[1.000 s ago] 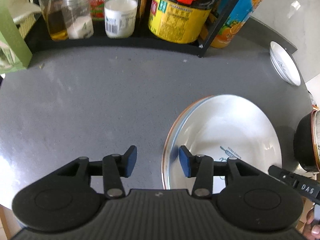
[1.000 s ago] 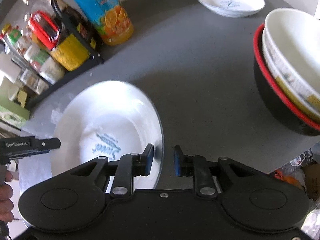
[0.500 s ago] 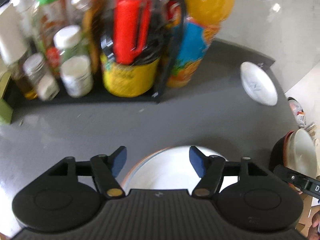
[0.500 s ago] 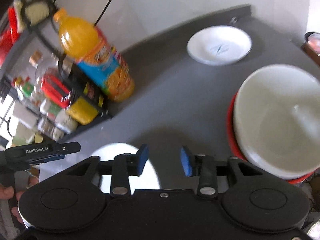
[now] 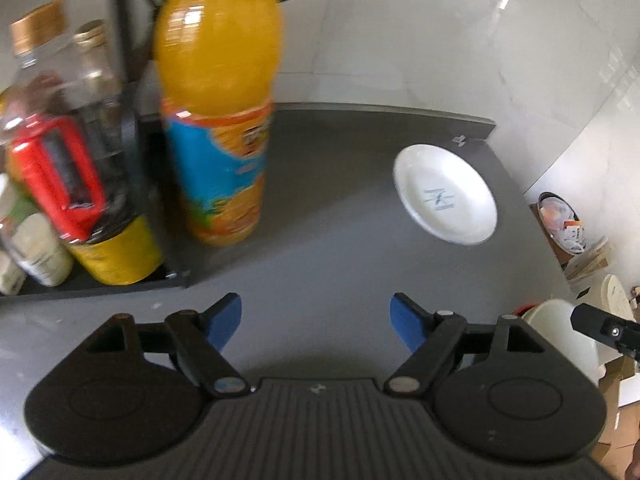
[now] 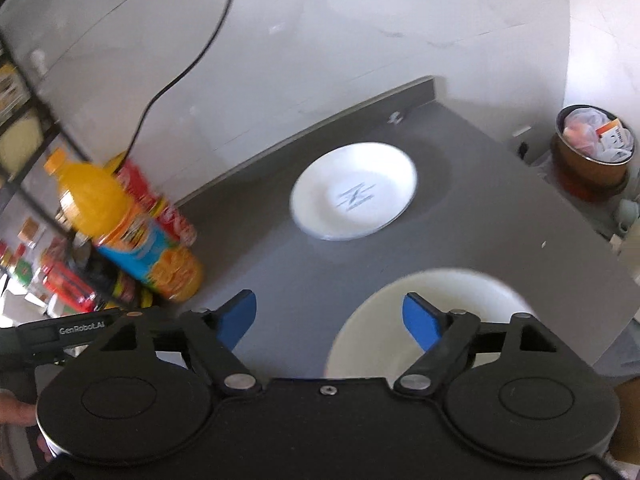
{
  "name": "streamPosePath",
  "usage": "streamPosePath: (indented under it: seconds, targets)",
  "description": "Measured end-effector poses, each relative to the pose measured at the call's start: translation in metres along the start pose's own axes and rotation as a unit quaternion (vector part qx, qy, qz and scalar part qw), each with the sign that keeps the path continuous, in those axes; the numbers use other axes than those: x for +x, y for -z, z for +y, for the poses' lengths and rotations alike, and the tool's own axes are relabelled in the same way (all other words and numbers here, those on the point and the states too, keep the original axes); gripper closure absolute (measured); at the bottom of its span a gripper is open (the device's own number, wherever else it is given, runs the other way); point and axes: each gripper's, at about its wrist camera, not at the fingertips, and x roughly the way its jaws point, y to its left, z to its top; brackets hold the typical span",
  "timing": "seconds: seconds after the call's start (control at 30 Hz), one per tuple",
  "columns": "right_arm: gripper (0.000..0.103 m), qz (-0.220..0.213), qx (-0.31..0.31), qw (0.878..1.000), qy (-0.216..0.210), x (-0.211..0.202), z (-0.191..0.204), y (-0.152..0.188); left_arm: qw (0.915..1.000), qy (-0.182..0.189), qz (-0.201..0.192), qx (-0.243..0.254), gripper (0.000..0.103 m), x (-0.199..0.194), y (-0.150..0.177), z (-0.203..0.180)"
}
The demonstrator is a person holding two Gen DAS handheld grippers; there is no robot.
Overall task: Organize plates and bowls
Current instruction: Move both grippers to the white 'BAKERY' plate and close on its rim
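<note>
Left gripper (image 5: pixel 316 320) and right gripper (image 6: pixel 330 316) both spread wide, empty, raised over the grey table (image 6: pixel 500 216). Nearest, white bowl (image 6: pixel 452 304) under the right gripper, apparently stacked. Farther back, small white plate (image 6: pixel 354 190) lying alone, seemingly not yet gathered.
</note>
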Motion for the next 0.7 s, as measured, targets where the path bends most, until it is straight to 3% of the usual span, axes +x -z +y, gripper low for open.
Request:
streamPosePath:
  seconds: [0.27,0.53,0.7]
  targets:
    - [0.025,0.006,0.025,1.000,-0.005,0.027,-0.035,-0.045,0.9999,0.010,0.003,0.001,0.023,0.034,-0.041,-0.045]
    - [0.037,0.050,0.046,0.997,-0.025,0.074,-0.065,-0.089,0.9995,0.006,0.015,-0.027,0.023,0.078,-0.072,-0.075]
    - [0.037,0.072,0.037,0.996,-0.022,0.106,-0.075,-0.109,0.9995,0.001,0.022,-0.024,0.024,0.106,-0.084,-0.090]
